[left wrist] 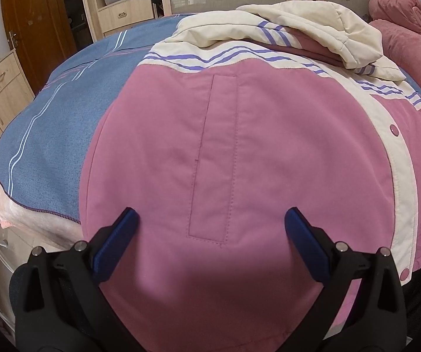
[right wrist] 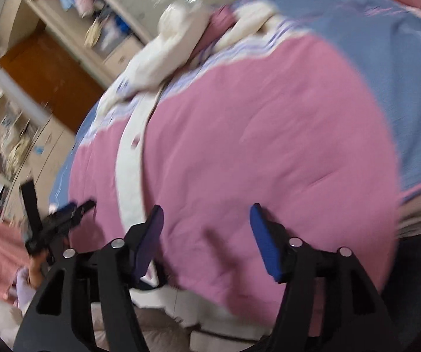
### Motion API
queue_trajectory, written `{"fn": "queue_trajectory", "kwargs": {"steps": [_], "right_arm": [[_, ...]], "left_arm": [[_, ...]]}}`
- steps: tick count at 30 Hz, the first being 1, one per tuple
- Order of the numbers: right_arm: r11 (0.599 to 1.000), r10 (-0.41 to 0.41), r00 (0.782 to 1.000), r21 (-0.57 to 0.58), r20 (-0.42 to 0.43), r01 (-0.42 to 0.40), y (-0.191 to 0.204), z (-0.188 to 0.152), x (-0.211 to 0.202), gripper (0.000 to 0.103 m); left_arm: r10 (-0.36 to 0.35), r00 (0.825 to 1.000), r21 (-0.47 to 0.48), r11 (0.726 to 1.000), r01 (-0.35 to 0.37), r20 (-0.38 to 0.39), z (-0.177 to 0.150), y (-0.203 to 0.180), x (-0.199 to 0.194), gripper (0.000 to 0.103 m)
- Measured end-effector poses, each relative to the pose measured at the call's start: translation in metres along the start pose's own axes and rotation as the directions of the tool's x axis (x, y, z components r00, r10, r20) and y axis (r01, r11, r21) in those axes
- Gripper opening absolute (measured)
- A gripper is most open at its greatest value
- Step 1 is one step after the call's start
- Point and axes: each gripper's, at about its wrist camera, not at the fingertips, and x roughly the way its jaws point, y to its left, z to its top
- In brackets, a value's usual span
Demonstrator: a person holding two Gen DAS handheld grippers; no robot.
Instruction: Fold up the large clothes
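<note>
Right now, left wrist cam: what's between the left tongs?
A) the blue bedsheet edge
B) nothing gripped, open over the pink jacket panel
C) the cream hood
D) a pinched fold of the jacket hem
B: the left tongs stand wide apart above the flat pink jacket, no fabric pinched between their pads; the cream hood lies far up the bed.

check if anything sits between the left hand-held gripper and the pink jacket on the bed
Nothing visible does. The left hand-held gripper hovers with open jaws right over the pink jacket, only bare fabric between its fingers. The cream hood lies at the far end, away from the fingers.
</note>
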Motion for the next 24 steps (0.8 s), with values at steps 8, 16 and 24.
{"fn": "queue_trajectory", "kwargs": {"steps": [8,16,24], "right_arm": [[0.948,-0.317,0.948,-0.02,-0.008,0.317,-0.026,0.01,0.015,0.075],[0.948,-0.318,0.947,0.046,0.037,0.316,-0.054,0.012,-0.014,0.076],[0.96,-0.281,0.957,-0.028,-0.08,0.279,-0.049,-0.001,0.006,0.081]], "left_arm": [[0.004,1.0,-0.005,1.0,-0.004,-0.013,0.0,0.001,0.001,0.101],[0.056,0.998,-0.064,0.996,-0.057,-0.031,-0.002,0.051,-0.019,0.101],[-0.197,0.959,-0.2,0.967,0.156,-0.203,-0.021,0.079,0.008,0.095]]}}
